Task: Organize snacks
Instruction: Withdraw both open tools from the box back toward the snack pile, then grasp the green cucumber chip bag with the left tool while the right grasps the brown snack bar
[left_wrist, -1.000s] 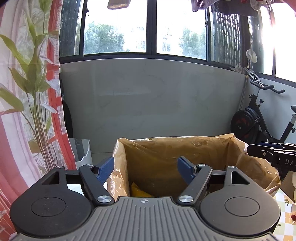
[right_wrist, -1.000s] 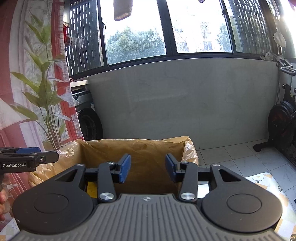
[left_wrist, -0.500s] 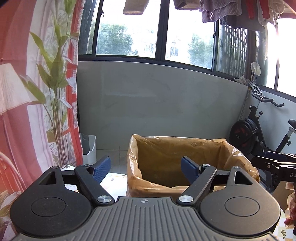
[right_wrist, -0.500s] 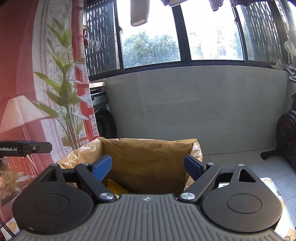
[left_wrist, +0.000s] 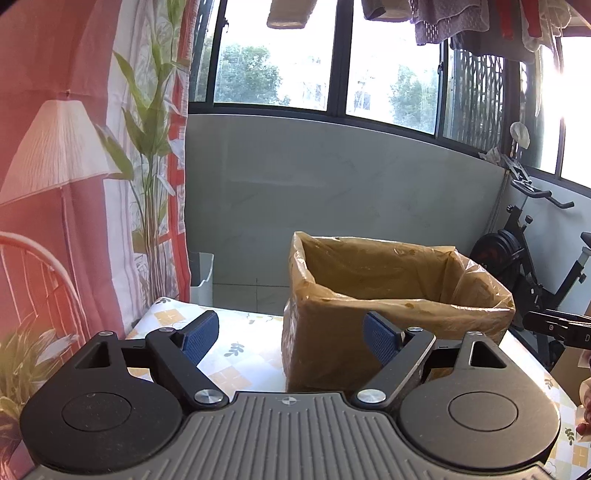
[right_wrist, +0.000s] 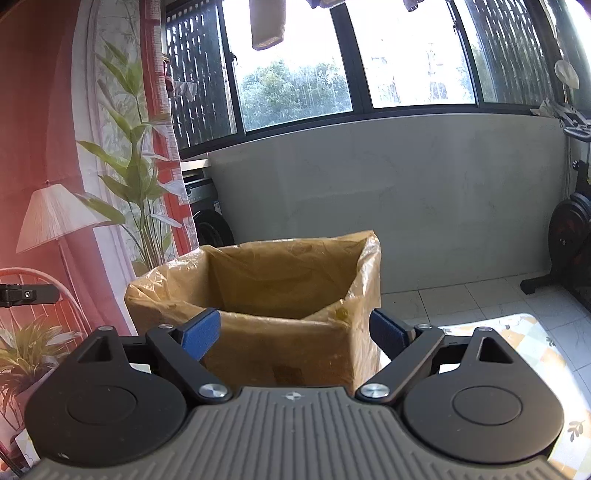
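Note:
A cardboard box lined with a yellowish plastic bag (left_wrist: 399, 295) stands on the patterned tablecloth (left_wrist: 236, 354). It also shows in the right wrist view (right_wrist: 280, 295). Its inside is hidden from both views, so no snack is visible. My left gripper (left_wrist: 291, 336) is open and empty, a little back from the box's near left corner. My right gripper (right_wrist: 295, 332) is open and empty, just in front of the box's near wall. The right gripper's tip (left_wrist: 554, 325) shows at the right edge of the left wrist view.
A printed curtain (left_wrist: 74, 184) hangs at the left. A grey wall (left_wrist: 332, 192) under windows stands behind the table. An exercise bike (left_wrist: 528, 266) stands at the right on the tiled floor (right_wrist: 461, 299). The table's far edge lies just behind the box.
Both grippers have pulled back and away from the box, so its inside and the yellow packet in it are out of sight. The right gripper's jaws have opened wider.

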